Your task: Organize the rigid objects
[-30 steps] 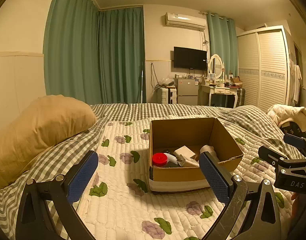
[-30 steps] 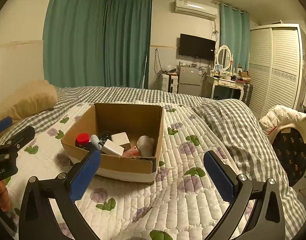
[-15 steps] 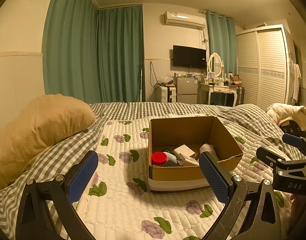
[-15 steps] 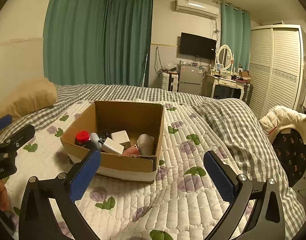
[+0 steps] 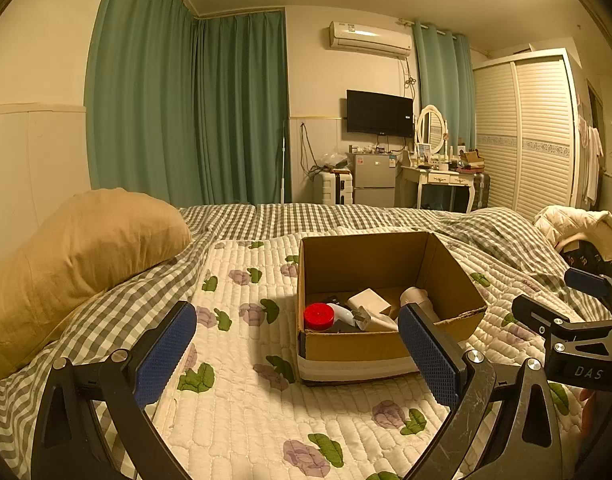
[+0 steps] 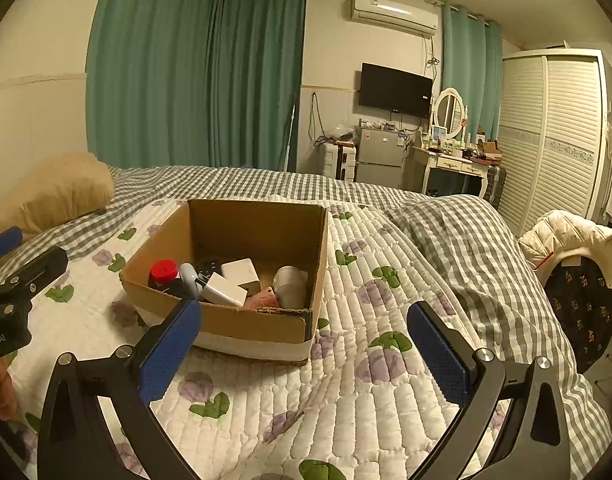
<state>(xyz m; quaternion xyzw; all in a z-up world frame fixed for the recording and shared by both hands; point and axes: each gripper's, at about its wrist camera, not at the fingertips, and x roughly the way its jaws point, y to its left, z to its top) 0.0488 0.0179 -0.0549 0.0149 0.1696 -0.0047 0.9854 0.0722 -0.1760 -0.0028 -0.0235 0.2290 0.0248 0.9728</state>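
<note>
An open cardboard box (image 5: 445, 280) stands on the quilted bed; it also shows in the right wrist view (image 6: 242, 324). Inside lie a red-capped jar (image 5: 318, 317) (image 6: 163, 271), a white box (image 5: 369, 300) (image 6: 240, 273), a pale cup lying on its side (image 6: 290, 285) and other small items. My left gripper (image 5: 302, 352) is open and empty, held above the quilt in front of the box. My right gripper (image 6: 306, 344) is open and empty, in front of the box's right corner.
A tan pillow (image 5: 78, 256) lies at the left on the checked sheet. A white jacket on a dark chair (image 6: 569, 248) stands off the bed's right side. Curtains, a TV, a small fridge and a dressing table stand at the far wall.
Both grippers have drifted slightly; the view has shifted a little. The box and its contents have not moved.
</note>
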